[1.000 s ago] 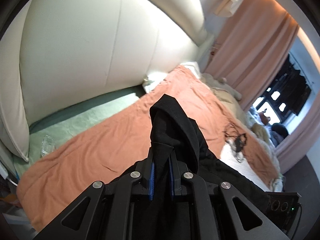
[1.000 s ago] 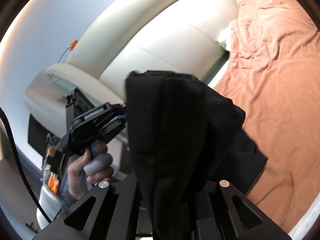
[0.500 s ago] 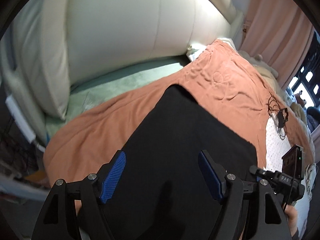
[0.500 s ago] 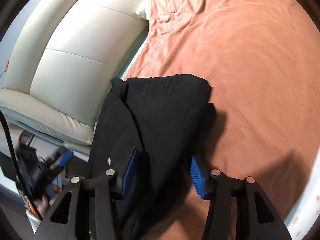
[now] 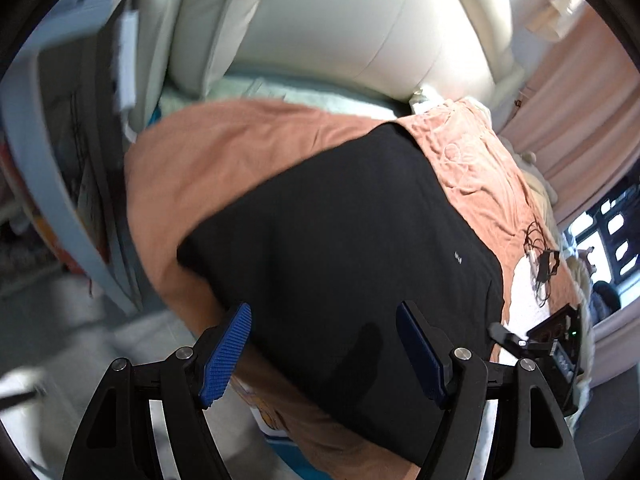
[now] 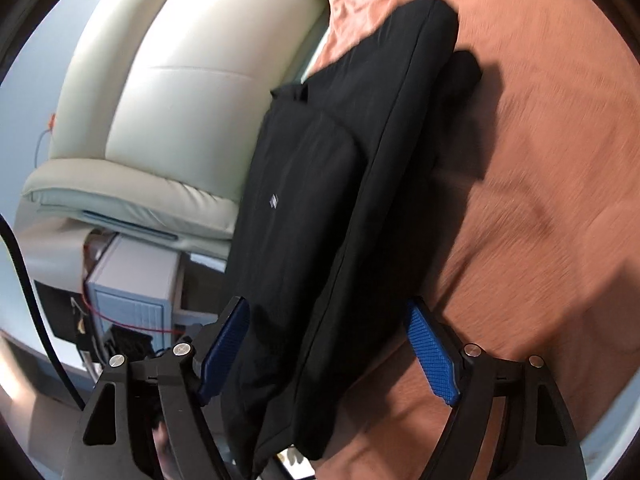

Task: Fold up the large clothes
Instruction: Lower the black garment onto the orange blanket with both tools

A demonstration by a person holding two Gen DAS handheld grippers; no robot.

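The black garment (image 5: 344,248) lies folded flat on the orange blanket (image 5: 224,160) near the cream headboard (image 5: 360,32); the left gripper (image 5: 324,354) stands wide above it, pads clear of the cloth; the right gripper (image 6: 328,352) is opening, its 2 blue pads (image 6: 430,354) straddling the garment's near end without pressing

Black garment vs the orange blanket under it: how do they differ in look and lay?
1. The black garment is dark and plain save one small pale mark; the orange blanket is salmon coloured.
2. The garment lies folded in stacked layers with a raised edge; the blanket is spread in one layer, creased toward the headboard.
3. The garment takes up a strip near the bed's edge; the blanket runs well beyond it.
Shared: both are soft cloth lying on the bed.
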